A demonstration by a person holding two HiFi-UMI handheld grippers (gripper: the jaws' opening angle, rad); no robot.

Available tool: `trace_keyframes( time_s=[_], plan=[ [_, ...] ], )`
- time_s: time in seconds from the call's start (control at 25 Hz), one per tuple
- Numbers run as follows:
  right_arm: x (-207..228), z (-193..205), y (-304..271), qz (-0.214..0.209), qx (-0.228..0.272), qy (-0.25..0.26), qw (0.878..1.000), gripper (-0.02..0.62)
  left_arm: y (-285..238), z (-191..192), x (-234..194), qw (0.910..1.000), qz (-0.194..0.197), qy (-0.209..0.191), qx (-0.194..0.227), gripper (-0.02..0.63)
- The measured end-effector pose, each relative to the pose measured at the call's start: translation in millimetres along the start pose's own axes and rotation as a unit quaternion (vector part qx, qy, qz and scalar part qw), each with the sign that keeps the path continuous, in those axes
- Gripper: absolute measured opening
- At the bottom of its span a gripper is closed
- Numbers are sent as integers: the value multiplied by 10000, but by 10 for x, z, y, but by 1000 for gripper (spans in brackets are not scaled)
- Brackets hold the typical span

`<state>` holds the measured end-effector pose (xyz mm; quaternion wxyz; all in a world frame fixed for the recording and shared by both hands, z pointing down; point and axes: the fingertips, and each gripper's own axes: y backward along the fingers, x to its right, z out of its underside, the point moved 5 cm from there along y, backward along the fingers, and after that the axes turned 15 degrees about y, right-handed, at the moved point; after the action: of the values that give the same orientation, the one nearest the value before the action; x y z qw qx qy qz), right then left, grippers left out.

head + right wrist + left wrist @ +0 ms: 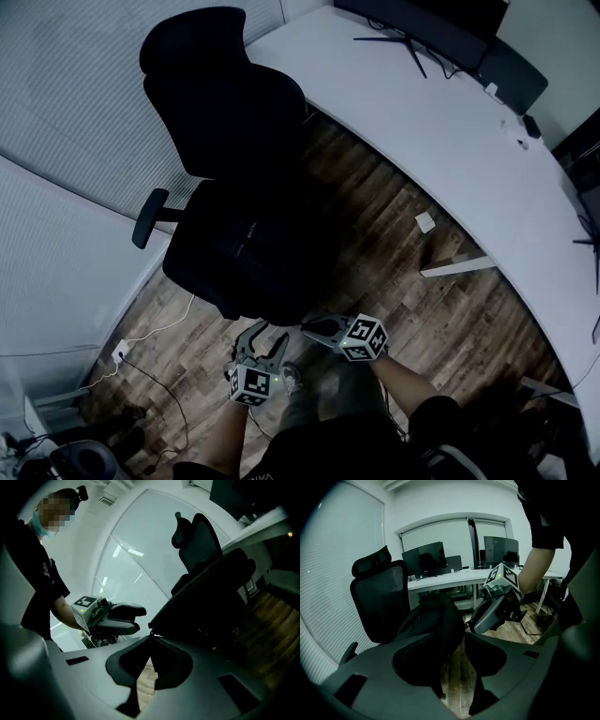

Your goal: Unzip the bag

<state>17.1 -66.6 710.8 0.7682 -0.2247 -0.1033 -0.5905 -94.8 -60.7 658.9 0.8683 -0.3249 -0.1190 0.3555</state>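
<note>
Only right gripper view shows jaws pinching zip pull (151, 633)

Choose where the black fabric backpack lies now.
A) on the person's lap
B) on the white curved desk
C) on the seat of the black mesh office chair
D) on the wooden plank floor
C: the black fabric backpack rests on the seat of the black mesh office chair, leaning towards its backrest, above the floor and apart from the desk.
</note>
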Motion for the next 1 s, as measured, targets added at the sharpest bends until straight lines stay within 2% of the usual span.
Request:
trace_keyframes(
  time_s=[0.16,0.32,0.52,0.64,0.76,0.8,1.0],
  plan=[
    [-2,-64,30,-237,40,-209,9995,48,-127,5,73,9990,-3,-366,-271,229],
    [-19,-172,43,-497,160,-439,9977,48,-262,32,120,9942,-243,-912,-516,261],
    [-1,-335,82,-556,-79,-99,9984,48,-372,-25,110,9863,-718,-1407,-467,265],
    [-1,-431,101,-600,-413,278,9970,46,-370,-69,82,9846,-996,-1385,-369,254],
    [15,-538,113,-715,-684,537,9936,46,-366,-134,41,9839,-1283,-1222,-242,190],
    [23,-571,118,-740,-755,601,9926,46,-364,-156,33,9838,-1341,-1173,-211,186],
    [67,-702,143,-742,-1104,920,9868,44,-339,-234,-1,9860,-1403,-892,-131,152]
  ],
)
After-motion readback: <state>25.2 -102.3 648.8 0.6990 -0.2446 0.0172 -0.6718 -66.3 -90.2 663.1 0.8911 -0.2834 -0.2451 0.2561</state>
